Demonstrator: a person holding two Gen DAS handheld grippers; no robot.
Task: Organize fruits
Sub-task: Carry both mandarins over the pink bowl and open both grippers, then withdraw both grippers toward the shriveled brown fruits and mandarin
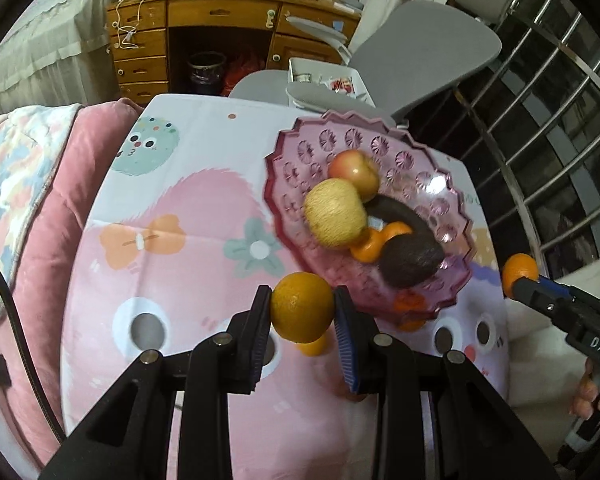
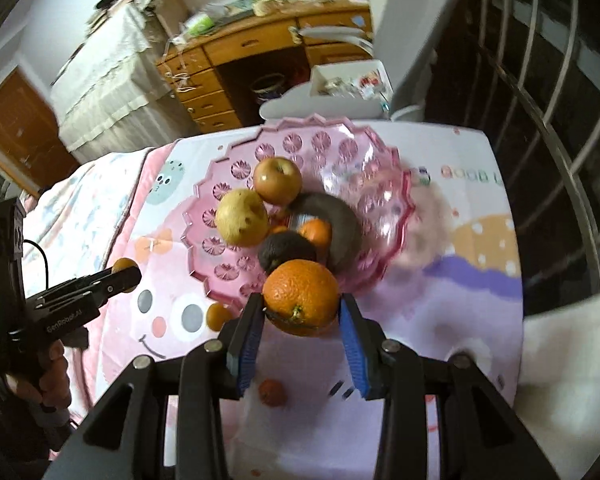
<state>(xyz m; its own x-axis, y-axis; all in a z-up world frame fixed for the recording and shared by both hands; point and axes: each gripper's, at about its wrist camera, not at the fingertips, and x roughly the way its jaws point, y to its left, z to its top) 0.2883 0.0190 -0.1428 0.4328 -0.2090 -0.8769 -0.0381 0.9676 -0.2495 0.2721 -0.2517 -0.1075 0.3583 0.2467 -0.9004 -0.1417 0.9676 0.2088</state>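
A pink scalloped fruit bowl [image 1: 380, 128] [image 2: 384, 152] stands on the table and holds a red apple [image 1: 354, 170] [image 2: 278, 180], a yellow pear [image 1: 334, 213] [image 2: 242, 216], a dark avocado [image 1: 410, 258] [image 2: 284, 250], small oranges and a dark curved fruit. My left gripper [image 1: 302, 308] [image 2: 126, 274] is shut on an orange [image 1: 302, 306], held above the table just left of the bowl's near rim. My right gripper [image 2: 302, 306] [image 1: 520, 276] is shut on a bigger orange [image 2: 302, 296] over the bowl's near rim.
Small oranges lie on the cartoon tablecloth [image 1: 204, 208]: one under my left gripper [image 1: 312, 346] [image 2: 218, 316], one nearer [image 2: 272, 392]. A pink cushion [image 1: 72, 184] lies left. A grey chair [image 1: 412, 48], a wooden desk [image 1: 204, 20] and a window grille [image 1: 560, 120] stand beyond.
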